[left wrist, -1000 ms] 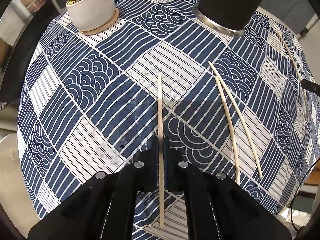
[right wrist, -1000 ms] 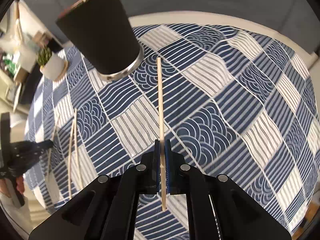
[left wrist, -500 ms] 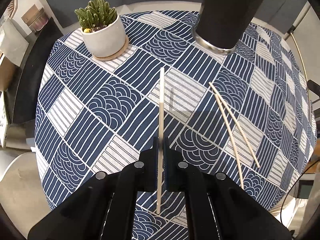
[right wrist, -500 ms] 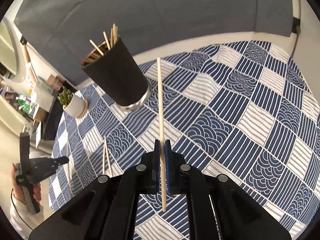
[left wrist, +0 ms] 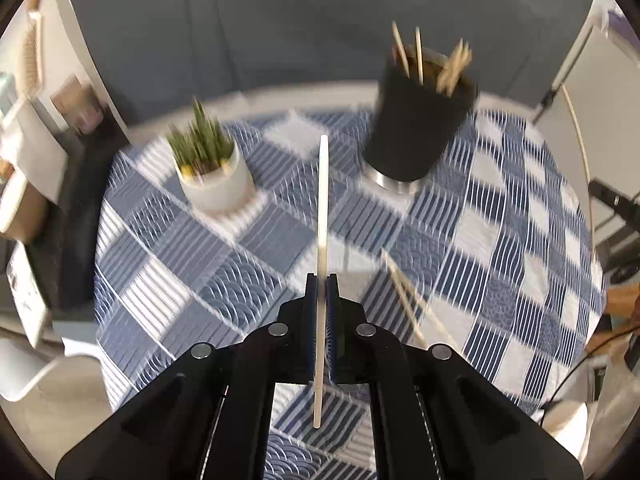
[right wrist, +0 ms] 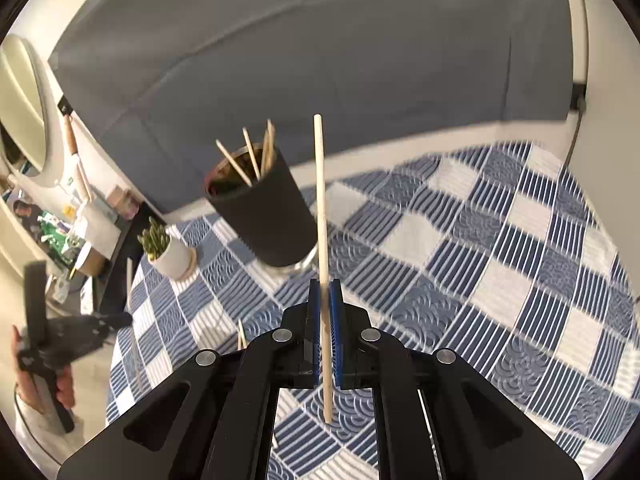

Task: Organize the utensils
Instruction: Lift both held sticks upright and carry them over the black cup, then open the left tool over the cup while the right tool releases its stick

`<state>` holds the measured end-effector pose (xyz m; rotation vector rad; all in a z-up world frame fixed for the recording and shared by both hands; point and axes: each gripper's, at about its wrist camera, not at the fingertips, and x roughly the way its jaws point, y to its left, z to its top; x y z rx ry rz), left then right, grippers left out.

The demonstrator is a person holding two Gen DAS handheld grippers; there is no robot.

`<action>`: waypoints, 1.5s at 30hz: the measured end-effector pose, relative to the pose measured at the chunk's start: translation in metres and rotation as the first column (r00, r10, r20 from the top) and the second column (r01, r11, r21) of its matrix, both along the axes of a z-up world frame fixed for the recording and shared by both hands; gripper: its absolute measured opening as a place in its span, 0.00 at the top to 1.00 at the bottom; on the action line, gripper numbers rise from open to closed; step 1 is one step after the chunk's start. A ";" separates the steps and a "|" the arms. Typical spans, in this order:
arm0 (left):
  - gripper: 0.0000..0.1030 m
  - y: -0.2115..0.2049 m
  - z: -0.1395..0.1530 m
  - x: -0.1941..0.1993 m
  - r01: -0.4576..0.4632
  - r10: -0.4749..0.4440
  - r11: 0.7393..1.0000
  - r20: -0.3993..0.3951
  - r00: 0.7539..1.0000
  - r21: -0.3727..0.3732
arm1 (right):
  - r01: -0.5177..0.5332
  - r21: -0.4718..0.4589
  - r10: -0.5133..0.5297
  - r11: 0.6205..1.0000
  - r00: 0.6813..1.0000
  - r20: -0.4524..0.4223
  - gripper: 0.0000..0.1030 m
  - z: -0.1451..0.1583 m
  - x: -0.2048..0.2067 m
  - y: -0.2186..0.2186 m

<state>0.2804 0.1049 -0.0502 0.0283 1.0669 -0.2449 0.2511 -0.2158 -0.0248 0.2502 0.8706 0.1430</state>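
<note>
Both grippers had risen off the blue-and-white patterned tablecloth (left wrist: pixel 520 216). The left gripper (left wrist: pixel 321 292) stayed clamped on one pale wooden chopstick (left wrist: pixel 323 208), the right gripper (right wrist: pixel 325 300) on another (right wrist: pixel 320 200). Motion blur smeared the black cylindrical holder (left wrist: pixel 416 128) and two loose chopsticks (left wrist: pixel 404 292).

Potted cactus (left wrist: pixel 212 172) in white pot on blue-and-white patterned tablecloth (left wrist: pixel 520 216), grey wall (right wrist: pixel 320 40) behind
</note>
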 end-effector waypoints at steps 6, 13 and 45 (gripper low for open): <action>0.95 0.005 0.050 0.021 -0.042 0.039 0.999 0.095 0.995 0.033 | -0.017 -0.055 0.023 0.998 0.995 0.100 0.96 0.042 0.017 0.005; 0.95 0.002 0.103 0.041 -0.064 0.066 0.998 0.190 0.980 -0.016 | -0.062 -0.034 0.068 0.997 0.978 0.199 0.96 0.082 0.040 0.007; 0.95 -0.089 0.075 0.133 -0.041 0.243 0.924 0.501 0.831 -0.380 | -0.602 0.283 0.463 0.746 0.775 0.431 0.95 -0.007 0.223 0.030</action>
